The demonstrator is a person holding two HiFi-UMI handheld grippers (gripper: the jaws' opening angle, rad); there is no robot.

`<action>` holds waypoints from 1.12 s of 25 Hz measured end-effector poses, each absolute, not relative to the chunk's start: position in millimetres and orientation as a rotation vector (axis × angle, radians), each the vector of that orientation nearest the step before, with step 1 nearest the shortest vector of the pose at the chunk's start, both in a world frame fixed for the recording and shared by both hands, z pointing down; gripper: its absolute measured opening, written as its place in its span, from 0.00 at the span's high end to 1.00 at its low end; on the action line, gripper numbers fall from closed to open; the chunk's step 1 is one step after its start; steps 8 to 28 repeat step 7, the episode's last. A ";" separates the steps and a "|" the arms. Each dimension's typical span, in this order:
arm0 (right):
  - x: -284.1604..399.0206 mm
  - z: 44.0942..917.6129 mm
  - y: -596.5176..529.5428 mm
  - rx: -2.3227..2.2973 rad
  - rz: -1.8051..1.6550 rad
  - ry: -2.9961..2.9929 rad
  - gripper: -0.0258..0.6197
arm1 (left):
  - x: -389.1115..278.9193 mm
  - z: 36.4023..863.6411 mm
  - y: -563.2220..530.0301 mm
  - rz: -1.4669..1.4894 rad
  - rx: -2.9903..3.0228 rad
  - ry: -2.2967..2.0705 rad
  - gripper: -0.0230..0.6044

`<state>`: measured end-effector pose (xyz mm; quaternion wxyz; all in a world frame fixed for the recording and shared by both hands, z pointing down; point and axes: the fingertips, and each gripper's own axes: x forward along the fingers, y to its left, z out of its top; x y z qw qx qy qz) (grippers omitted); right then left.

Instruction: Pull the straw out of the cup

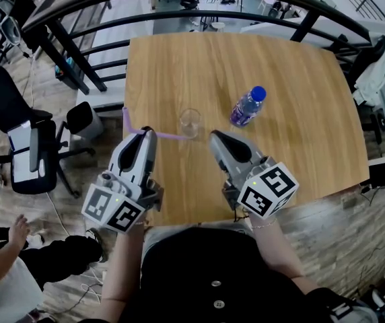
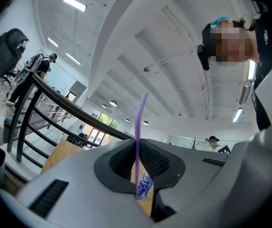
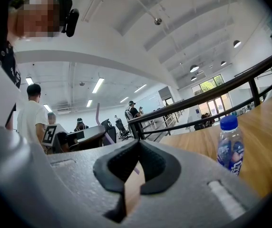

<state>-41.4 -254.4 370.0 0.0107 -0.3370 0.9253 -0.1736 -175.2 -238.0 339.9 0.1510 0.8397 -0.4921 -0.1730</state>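
A clear empty-looking cup (image 1: 190,122) stands upright on the wooden table (image 1: 293,133). A thin purple bendy straw (image 1: 165,135) runs level from beside the cup's near side to my left gripper (image 1: 147,132), then bends away at the table's left edge. Whether its end still touches the cup I cannot tell. In the left gripper view the straw (image 2: 139,137) stands between the pads, with my left gripper (image 2: 138,148) shut on it. My right gripper (image 1: 217,138) hangs just right of the cup. Its jaws (image 3: 137,151) are closed with nothing in them, and a bit of the straw (image 3: 97,114) shows beyond.
A blue-capped water bottle (image 1: 248,106) stands right of the cup, also seen as the bottle (image 3: 230,146) in the right gripper view. Black railings (image 1: 179,5) curve round the table's far side. An office chair (image 1: 34,153) and a seated person's hand (image 1: 17,231) are at the left.
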 end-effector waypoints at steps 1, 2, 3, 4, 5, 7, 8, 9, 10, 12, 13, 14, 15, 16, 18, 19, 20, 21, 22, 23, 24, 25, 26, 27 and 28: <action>-41.2 370.4 -254.1 -1.049 -0.543 2.888 0.96 | -173.9 340.3 -237.6 -0.495 2.412 -1.409 0.90; -41.4 370.7 -253.8 -1.047 -0.545 2.890 0.96 | -173.1 340.5 -237.1 -0.494 2.413 -1.406 0.90; -42.2 371.0 -253.5 -1.045 -0.546 2.892 0.96 | -172.7 340.6 -236.8 -0.493 2.414 -1.402 0.90; -43.3 371.0 -253.3 -1.043 -0.548 2.893 0.96 | -172.8 340.5 -236.6 -0.493 2.415 -1.399 0.90; -44.7 370.9 -253.2 -1.040 -0.549 2.895 0.96 | -173.0 340.3 -236.5 -0.494 2.415 -1.396 0.90; -47.6 370.5 -252.9 -1.033 -0.550 2.898 0.96 | -173.9 339.8 -236.3 -0.496 2.416 -1.391 0.90; -47.6 370.5 -252.9 -1.033 -0.550 2.898 0.96 | -173.9 339.8 -236.3 -0.496 2.416 -1.391 0.90; -47.6 370.5 -252.9 -1.033 -0.550 2.898 0.96 | -173.9 339.8 -236.3 -0.496 2.416 -1.391 0.90; -47.6 370.5 -252.9 -1.033 -0.550 2.898 0.96 | -173.9 339.8 -236.3 -0.496 2.416 -1.391 0.90; -47.6 370.5 -252.9 -1.033 -0.550 2.898 0.96 | -173.9 339.8 -236.3 -0.496 2.416 -1.391 0.90; -47.6 370.5 -252.9 -1.033 -0.550 2.898 0.96 | -173.9 339.8 -236.3 -0.496 2.416 -1.391 0.90; -47.6 370.5 -252.9 -1.033 -0.550 2.898 0.96 | -173.9 339.8 -236.3 -0.496 2.416 -1.391 0.90; -47.6 370.5 -252.9 -1.033 -0.550 2.898 0.96 | -173.9 339.8 -236.3 -0.496 2.416 -1.391 0.90; -47.6 370.5 -252.9 -1.033 -0.550 2.898 0.96 | -173.9 339.8 -236.3 -0.496 2.416 -1.391 0.90; -47.6 370.5 -252.9 -1.033 -0.550 2.898 0.96 | -173.9 339.8 -236.3 -0.496 2.416 -1.391 0.90; -47.6 370.5 -252.9 -1.033 -0.550 2.898 0.96 | -173.9 339.8 -236.3 -0.496 2.416 -1.391 0.90; -47.6 370.5 -252.9 -1.033 -0.550 2.898 0.96 | -173.9 339.8 -236.3 -0.496 2.416 -1.391 0.90; -47.6 370.5 -252.9 -1.033 -0.550 2.898 0.96 | -173.9 339.8 -236.3 -0.496 2.416 -1.391 0.90; -47.6 370.5 -252.9 -1.033 -0.550 2.898 0.96 | -173.9 339.8 -236.3 -0.496 2.416 -1.391 0.90; -47.6 370.5 -252.9 -1.033 -0.550 2.898 0.96 | -173.9 339.8 -236.3 -0.496 2.416 -1.391 0.90; -47.6 370.5 -252.9 -1.033 -0.550 2.898 0.96 | -173.9 339.8 -236.3 -0.496 2.416 -1.391 0.90; -47.6 370.5 -252.9 -1.033 -0.550 2.898 0.96 | -173.9 339.8 -236.3 -0.496 2.416 -1.391 0.90; -47.6 370.5 -252.9 -1.033 -0.550 2.898 0.96 | -173.9 339.8 -236.3 -0.496 2.416 -1.391 0.90; -47.6 370.5 -252.9 -1.033 -0.550 2.898 0.96 | -173.9 339.8 -236.3 -0.496 2.416 -1.391 0.90; -47.6 370.5 -252.9 -1.033 -0.550 2.898 0.96 | -173.9 339.8 -236.3 -0.496 2.416 -1.391 0.90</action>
